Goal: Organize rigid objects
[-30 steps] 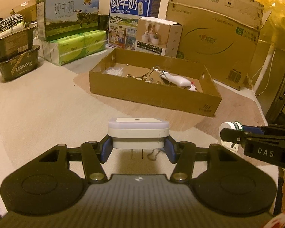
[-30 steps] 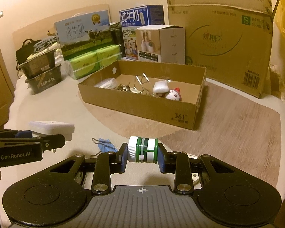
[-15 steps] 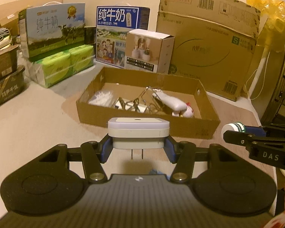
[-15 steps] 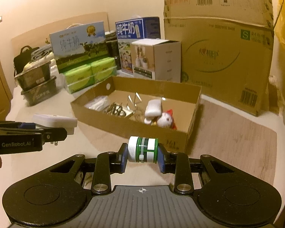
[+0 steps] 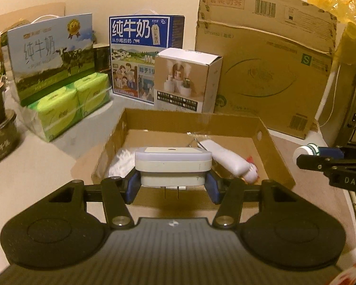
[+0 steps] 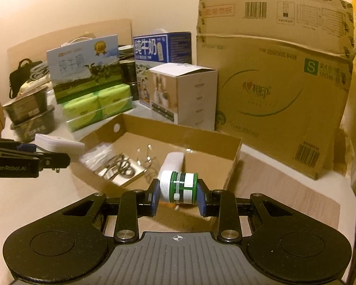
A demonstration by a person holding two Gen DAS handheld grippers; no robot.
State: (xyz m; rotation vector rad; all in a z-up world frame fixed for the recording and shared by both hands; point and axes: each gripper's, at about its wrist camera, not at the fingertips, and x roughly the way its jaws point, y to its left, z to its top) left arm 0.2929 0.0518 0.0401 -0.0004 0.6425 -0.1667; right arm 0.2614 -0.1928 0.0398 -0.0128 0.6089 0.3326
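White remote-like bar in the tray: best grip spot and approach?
Grip the white bar across its narrow width near mid-length, coming from above. It lies flat and diagonal on the floor of the cardboard tray, whose walls block side approaches, and a small red-and-white figure crowds its near end.

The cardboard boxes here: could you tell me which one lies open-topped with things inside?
The shallow brown cardboard tray in front of both hand-held grippers; it holds scissors and clips, while the boxes behind stand closed.

White plug adapter (image 5: pixel 173 166), prongs down; green-white bottle (image 6: pixel 179 187) sideways.
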